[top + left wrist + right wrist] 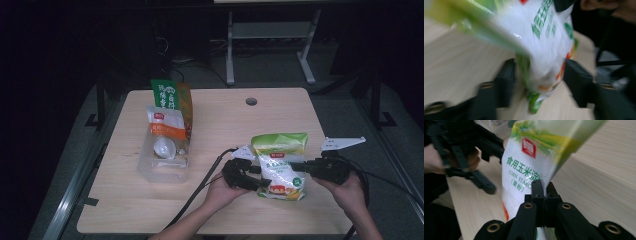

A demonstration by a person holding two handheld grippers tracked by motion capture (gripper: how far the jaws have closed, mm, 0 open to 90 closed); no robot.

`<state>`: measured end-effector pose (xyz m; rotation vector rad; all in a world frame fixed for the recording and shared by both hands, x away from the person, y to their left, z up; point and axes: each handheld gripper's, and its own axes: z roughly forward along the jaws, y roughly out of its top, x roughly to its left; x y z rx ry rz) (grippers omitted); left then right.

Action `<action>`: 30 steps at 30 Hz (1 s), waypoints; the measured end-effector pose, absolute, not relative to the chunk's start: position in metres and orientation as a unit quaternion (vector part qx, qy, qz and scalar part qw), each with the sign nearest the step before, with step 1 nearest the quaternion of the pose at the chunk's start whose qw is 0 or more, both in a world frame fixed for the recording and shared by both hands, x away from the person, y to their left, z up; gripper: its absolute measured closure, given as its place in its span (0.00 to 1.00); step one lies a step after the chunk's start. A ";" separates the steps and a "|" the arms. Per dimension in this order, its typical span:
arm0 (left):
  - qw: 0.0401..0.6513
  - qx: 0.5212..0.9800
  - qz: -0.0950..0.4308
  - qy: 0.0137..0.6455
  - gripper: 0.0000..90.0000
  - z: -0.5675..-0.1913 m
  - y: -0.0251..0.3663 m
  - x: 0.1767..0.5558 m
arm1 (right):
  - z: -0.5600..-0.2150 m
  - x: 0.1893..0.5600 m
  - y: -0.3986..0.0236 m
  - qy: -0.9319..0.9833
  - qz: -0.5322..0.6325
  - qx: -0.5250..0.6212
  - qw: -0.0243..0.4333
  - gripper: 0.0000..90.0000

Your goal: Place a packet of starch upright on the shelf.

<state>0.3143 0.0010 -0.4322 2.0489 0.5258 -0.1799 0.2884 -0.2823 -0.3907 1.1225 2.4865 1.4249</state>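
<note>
— What's on the wooden table from your end?

— Far left I see a clear plastic bin with a green-and-orange packet and a smaller pouch leaning in it; their print is too small for me to read. Near right, a corn starch bag sits between both hands.

— And the grippers?

— My right gripper has its jaws pressed tight on the bag's right edge. My left gripper is blurred; its jaws stand wide apart with the bag's lower corner between them, and I can't tell whether either touches it.
</note>
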 end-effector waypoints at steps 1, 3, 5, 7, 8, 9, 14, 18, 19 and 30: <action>0.488 0.842 -0.071 0.219 0.65 -0.431 0.000 0.315 | -0.389 0.288 -0.279 0.808 0.466 0.360 0.031 0.99; 0.489 0.841 -0.061 0.222 0.76 -0.429 0.001 0.316 | -0.386 0.287 -0.272 0.813 0.461 0.354 0.038 0.99; 0.489 0.842 -0.044 0.223 0.87 -0.425 0.004 0.317 | -0.383 0.287 -0.268 0.815 0.463 0.346 0.044 0.99; 0.488 0.845 -0.023 0.219 0.90 -0.420 0.007 0.317 | -0.380 0.286 -0.265 0.813 0.468 0.343 0.045 0.99; 0.487 0.846 -0.017 0.218 0.91 -0.417 0.008 0.317 | -0.379 0.286 -0.263 0.813 0.470 0.340 0.049 0.99; 0.485 0.848 -0.010 0.215 0.91 -0.414 0.010 0.318 | -0.378 0.286 -0.260 0.813 0.471 0.339 0.054 0.99; 0.466 0.859 0.046 0.207 0.92 -0.407 0.019 0.317 | -0.378 0.292 -0.249 0.816 0.465 0.335 0.065 0.98; 0.461 0.859 0.041 0.219 0.93 -0.411 0.026 0.321 | -0.390 0.298 -0.242 0.828 0.448 0.333 0.055 0.97; 0.464 0.857 0.038 0.221 0.93 -0.412 0.028 0.321 | -0.393 0.299 -0.242 0.828 0.449 0.334 0.049 0.97; 0.458 0.864 0.050 0.204 0.93 -0.410 0.025 0.315 | -0.403 0.303 -0.230 0.846 0.424 0.323 0.018 0.73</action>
